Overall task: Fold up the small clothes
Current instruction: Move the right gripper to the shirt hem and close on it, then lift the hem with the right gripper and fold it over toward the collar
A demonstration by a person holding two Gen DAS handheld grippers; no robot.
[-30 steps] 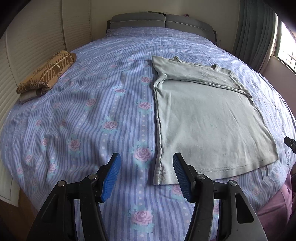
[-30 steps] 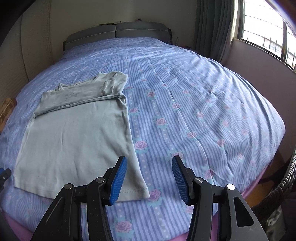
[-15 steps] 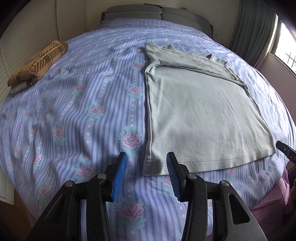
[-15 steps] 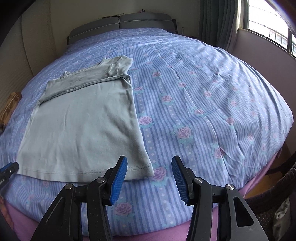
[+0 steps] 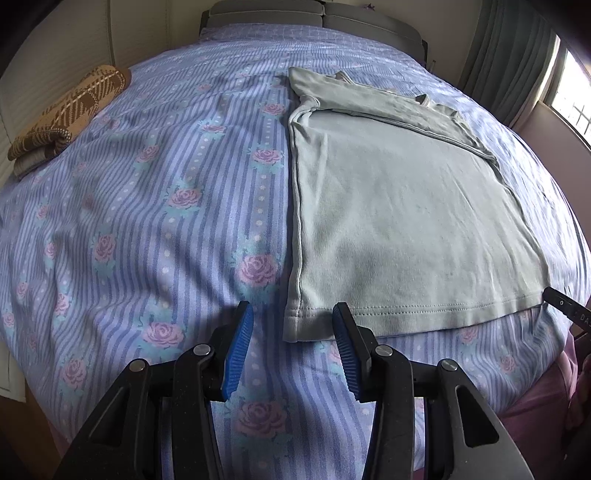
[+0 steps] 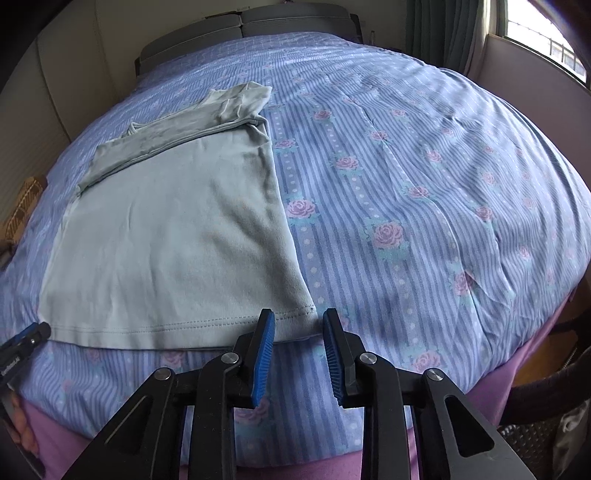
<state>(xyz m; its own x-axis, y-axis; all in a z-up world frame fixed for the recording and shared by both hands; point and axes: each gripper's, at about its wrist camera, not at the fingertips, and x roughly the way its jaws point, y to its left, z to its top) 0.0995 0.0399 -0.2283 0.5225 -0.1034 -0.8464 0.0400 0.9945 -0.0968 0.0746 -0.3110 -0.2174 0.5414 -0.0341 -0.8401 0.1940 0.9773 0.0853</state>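
A pale green T-shirt lies flat on the bed, sleeves folded in at the far end, hem toward me. My left gripper is open, its jaws on either side of the hem's near left corner, just above the sheet. In the right wrist view the same shirt lies to the left. My right gripper is open and narrower, its jaws straddling the hem's near right corner. Neither holds the cloth.
The bed has a blue striped sheet with roses. A folded brown plaid garment lies at the far left. A dark headboard is at the back, curtains and a window to the right, a wicker basket by the bed's near right edge.
Both grippers moved forward and down to the shirt's hem corners. Their jaws narrowed, the right more than the left. The shirt has not moved.
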